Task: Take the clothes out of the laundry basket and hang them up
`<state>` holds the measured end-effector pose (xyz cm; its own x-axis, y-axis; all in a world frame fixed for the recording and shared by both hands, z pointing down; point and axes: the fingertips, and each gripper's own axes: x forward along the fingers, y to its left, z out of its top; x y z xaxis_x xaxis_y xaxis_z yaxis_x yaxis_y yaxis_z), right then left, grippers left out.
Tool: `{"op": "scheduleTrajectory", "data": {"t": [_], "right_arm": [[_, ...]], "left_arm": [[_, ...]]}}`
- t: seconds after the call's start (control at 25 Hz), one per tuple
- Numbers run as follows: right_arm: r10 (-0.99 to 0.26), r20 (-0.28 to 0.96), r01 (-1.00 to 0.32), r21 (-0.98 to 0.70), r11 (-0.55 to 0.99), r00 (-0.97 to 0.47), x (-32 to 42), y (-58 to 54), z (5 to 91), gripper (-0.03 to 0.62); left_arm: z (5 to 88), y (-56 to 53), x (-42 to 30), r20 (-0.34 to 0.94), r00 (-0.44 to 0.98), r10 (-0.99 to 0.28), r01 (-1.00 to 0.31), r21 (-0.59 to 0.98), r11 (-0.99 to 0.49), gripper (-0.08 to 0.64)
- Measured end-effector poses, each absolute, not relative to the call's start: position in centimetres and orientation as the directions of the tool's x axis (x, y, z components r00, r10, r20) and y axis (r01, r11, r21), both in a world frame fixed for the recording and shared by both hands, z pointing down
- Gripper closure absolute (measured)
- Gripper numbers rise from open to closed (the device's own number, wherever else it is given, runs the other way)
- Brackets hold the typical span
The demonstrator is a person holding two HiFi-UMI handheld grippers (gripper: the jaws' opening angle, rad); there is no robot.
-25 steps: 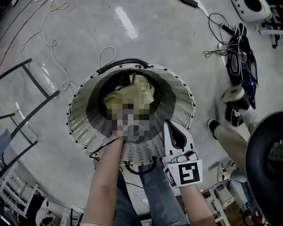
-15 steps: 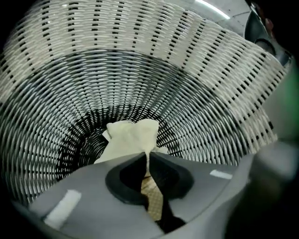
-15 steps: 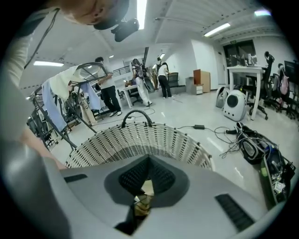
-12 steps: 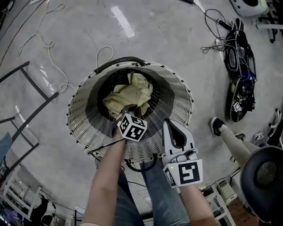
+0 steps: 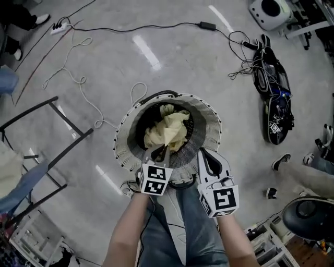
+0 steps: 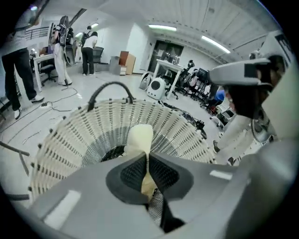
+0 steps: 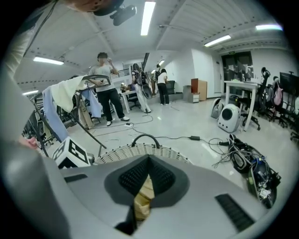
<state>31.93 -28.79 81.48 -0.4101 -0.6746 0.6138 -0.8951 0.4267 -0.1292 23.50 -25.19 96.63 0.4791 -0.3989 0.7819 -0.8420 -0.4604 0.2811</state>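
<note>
A white slatted laundry basket [image 5: 209,125] with a black handle stands on the floor in front of me. A pale yellow garment [image 5: 168,131] lies inside it, one fold pulled up toward me. My left gripper [image 5: 158,153] hangs over the near rim, shut on that fold; the cloth [image 6: 140,136] shows pinched between its dark pads and trails down into the basket [image 6: 70,140]. My right gripper [image 5: 205,155] is beside it, also shut, with a strip of the same yellowish cloth [image 7: 143,196] caught between its pads above the basket rim [image 7: 140,150].
A black drying-rack frame [image 5: 55,133] stands left of the basket, with clothes hung on it [image 7: 70,95]. Cables [image 5: 78,78] run over the floor behind. A black bag [image 5: 274,99] and a white round device [image 5: 267,9] lie at the right. People stand further off [image 7: 105,88].
My left gripper, which was down inside the basket, has come up over the near rim with the yellow cloth. The right gripper rose too, and the basket now sits farther below.
</note>
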Motion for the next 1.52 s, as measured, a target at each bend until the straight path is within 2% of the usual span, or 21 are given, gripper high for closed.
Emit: {"op": "scheduleTrajectory", "data": {"t": [0.36, 0.6, 0.8, 0.96, 1.12, 1.32, 1.44, 1.52], "right_arm": [[-0.645, 0.613, -0.859, -0.113, 0.500, -0.456, 28.5, -26.8, 75.9, 0.591], [-0.600, 0.594, -0.786, -0.093, 0.611, -0.536, 25.8, -27.1, 71.1, 0.589], [-0.540, 0.589, -0.690, -0.042, 0.723, -0.602, 22.1, -26.5, 66.2, 0.530], [-0.472, 0.576, -0.558, 0.033, 0.829, -0.667, 18.3, -25.0, 62.9, 0.489], [-0.402, 0.590, -0.365, 0.187, 0.912, -0.701, 14.0, -24.1, 59.2, 0.448], [-0.266, 0.592, -0.095, 0.303, 0.948, -0.761, 8.2, -21.8, 54.6, 0.443], [-0.181, 0.614, 0.084, 0.377, 0.923, -0.768, 4.3, -19.7, 52.8, 0.445], [-0.147, 0.623, 0.159, 0.408, 0.899, -0.768, 1.9, -18.3, 51.8, 0.462]], "left_arm": [[82.2, -23.9, 21.2, 0.689, 0.540, -0.483, -0.792, 0.220, -0.570, 0.537], [73.1, -22.0, 18.1, 0.633, 0.549, -0.546, -0.784, 0.163, -0.600, 0.537], [66.3, -19.4, 15.5, 0.592, 0.552, -0.588, -0.788, 0.140, -0.599, 0.537], [60.9, -17.2, 13.6, 0.568, 0.542, -0.619, -0.789, 0.089, -0.608, 0.537], [56.1, -15.6, 11.0, 0.532, 0.531, -0.660, -0.797, 0.049, -0.602, 0.537], [51.4, -13.1, 7.8, 0.503, 0.501, -0.704, -0.816, 0.004, -0.578, 0.537], [49.2, -11.7, 5.3, 0.484, 0.456, -0.746, -0.849, -0.015, -0.529, 0.537], [47.6, -10.9, 3.4, 0.463, 0.422, -0.779, -0.873, -0.022, -0.486, 0.537]]}}
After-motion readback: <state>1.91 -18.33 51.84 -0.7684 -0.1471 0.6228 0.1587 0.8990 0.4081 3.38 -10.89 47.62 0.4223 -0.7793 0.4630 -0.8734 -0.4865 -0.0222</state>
